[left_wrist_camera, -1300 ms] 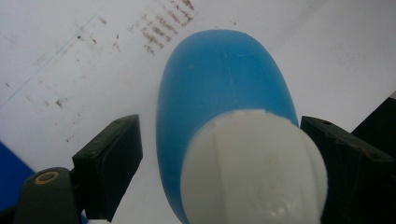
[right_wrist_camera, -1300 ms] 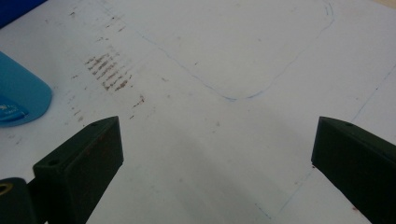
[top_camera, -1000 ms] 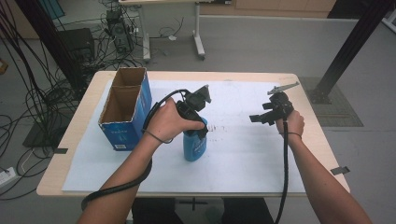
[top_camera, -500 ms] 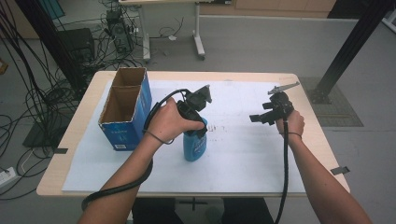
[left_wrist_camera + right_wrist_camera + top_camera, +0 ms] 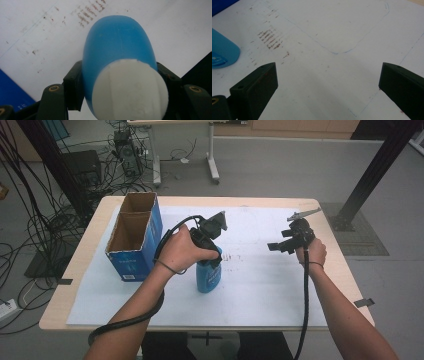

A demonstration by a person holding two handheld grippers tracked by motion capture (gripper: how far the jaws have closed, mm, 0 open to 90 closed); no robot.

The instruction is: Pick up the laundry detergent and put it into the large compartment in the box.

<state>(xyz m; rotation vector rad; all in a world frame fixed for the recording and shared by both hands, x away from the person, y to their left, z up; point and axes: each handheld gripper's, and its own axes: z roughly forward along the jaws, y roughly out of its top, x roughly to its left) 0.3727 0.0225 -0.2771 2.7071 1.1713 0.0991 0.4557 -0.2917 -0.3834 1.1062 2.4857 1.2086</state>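
The blue bottle [image 5: 117,50] stands upright on the white sheet [image 5: 260,285], clamped just under its white cap [image 5: 130,90] between my left gripper [image 5: 207,237] jaws. I'd lift it straight up, squeezing evenly. My right gripper [image 5: 327,87] hovers wide open, empty, well apart.

One blue bottle [image 5: 208,276] stands at centre frame. One open blue box [image 5: 134,236] with two compartments sits at left. Two grippers show, one at centre [image 5: 212,231], one at right [image 5: 292,237]. One white sheet [image 5: 260,285] covers one table [image 5: 90,245].
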